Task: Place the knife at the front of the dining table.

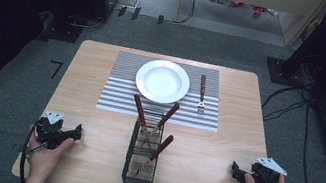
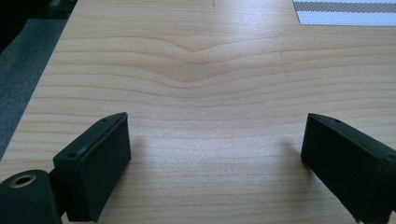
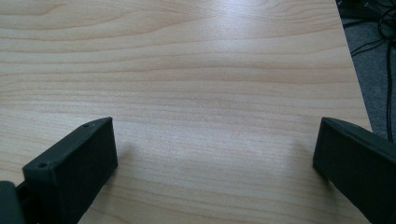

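Nearest us, the left tool (image 1: 78, 132) and the right tool (image 1: 234, 169) rest at the near corners of the wooden tabletop (image 1: 93, 130), each spread wide over bare wood, gripping nothing. Between them stands a black mesh caddy (image 1: 139, 171) holding three brown-handled utensils (image 1: 161, 147). Farther off, a striped placemat (image 1: 116, 98) carries a white plate (image 1: 162, 81) and a fork (image 1: 202, 96) beside it. We can read no writing anywhere.

L claw (image 2: 215, 154) open over table (image 2: 201, 79).
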`<state>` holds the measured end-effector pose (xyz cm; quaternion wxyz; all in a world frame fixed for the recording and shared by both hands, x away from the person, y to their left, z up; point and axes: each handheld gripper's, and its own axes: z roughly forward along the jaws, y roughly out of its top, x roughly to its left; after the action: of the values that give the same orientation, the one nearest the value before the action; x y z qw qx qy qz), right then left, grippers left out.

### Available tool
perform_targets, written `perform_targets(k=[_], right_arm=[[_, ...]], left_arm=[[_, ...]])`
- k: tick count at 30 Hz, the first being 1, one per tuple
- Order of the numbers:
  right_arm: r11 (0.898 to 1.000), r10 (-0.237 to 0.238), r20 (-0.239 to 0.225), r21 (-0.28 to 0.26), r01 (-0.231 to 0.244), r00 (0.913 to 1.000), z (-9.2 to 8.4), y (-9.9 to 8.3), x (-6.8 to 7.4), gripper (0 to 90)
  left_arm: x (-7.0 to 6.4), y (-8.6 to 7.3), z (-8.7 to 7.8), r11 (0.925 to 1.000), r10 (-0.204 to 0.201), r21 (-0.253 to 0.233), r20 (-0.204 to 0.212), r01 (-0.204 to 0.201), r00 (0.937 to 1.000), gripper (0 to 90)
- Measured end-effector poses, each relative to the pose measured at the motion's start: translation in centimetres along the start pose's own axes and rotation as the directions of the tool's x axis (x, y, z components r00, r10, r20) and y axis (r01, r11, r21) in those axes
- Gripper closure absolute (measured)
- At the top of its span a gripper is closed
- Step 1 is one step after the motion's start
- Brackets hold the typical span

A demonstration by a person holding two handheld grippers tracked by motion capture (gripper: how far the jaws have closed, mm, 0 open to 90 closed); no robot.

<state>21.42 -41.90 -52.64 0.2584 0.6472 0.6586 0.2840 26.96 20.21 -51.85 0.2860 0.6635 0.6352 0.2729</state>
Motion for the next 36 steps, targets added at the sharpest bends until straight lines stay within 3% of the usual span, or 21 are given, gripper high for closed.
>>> perform_targets(k=[5,11,15,22,29,31,33,34,36], right_arm=[[1.000,0.000,0.000,0.000,0.000,1.0000,0.0,0.0,0.0,0.0],[1.000,0.000,0.000,0.000,0.000,1.0000,0.0,0.0,0.0,0.0],[1.000,0.000,0.000,0.000,0.000,1.0000,0.0,0.0,0.0,0.0],[1.000,0.000,0.000,0.001,0.000,1.0000,0.0,0.0,0.0,0.0],[1.000,-0.001,0.000,0.000,0.001,1.0000,0.0,0.0,0.0,0.0],[1.000,-0.001,0.000,0.000,0.001,1.0000,0.0,0.0,0.0,0.0],[1.000,0.000,0.000,0.000,0.000,1.0000,0.0,0.0,0.0,0.0],[1.000,0.000,0.000,0.000,0.000,1.0000,0.0,0.0,0.0,0.0],[1.000,0.001,-0.001,-0.001,-0.001,1.0000,0.0,0.0,0.0,0.0]], left_arm=[[-0.5,0.0,-0.5,0.9998,-0.021,0.000,-0.025,0.021,0.9995,13.7],[-1.5,1.5,-2.7,0.9957,-0.031,-0.086,0.037,0.034,0.9988,13.7],[-3.4,2.9,-4.2,0.9907,0.020,-0.136,0.081,-0.009,0.9965,13.7],[-7.1,5.1,-6.0,0.9781,0.067,-0.207,0.217,-0.021,0.9738,13.9],[-9.2,6.3,-6.5,0.9760,0.081,-0.217,0.301,-0.015,0.9502,14.6],[-9.7,6.7,-6.6,0.9752,0.084,-0.221,0.314,-0.014,0.9458,15.6],[-10.3,7.1,-6.7,0.9772,0.074,-0.212,0.312,-0.007,0.9471,24.8],[-10.5,7.3,-6.8,0.9764,0.073,-0.216,0.341,0.003,0.9372,25.1],[-11.0,7.6,-7.0,0.9754,0.074,-0.220,0.368,0.009,0.9270,25.6]])
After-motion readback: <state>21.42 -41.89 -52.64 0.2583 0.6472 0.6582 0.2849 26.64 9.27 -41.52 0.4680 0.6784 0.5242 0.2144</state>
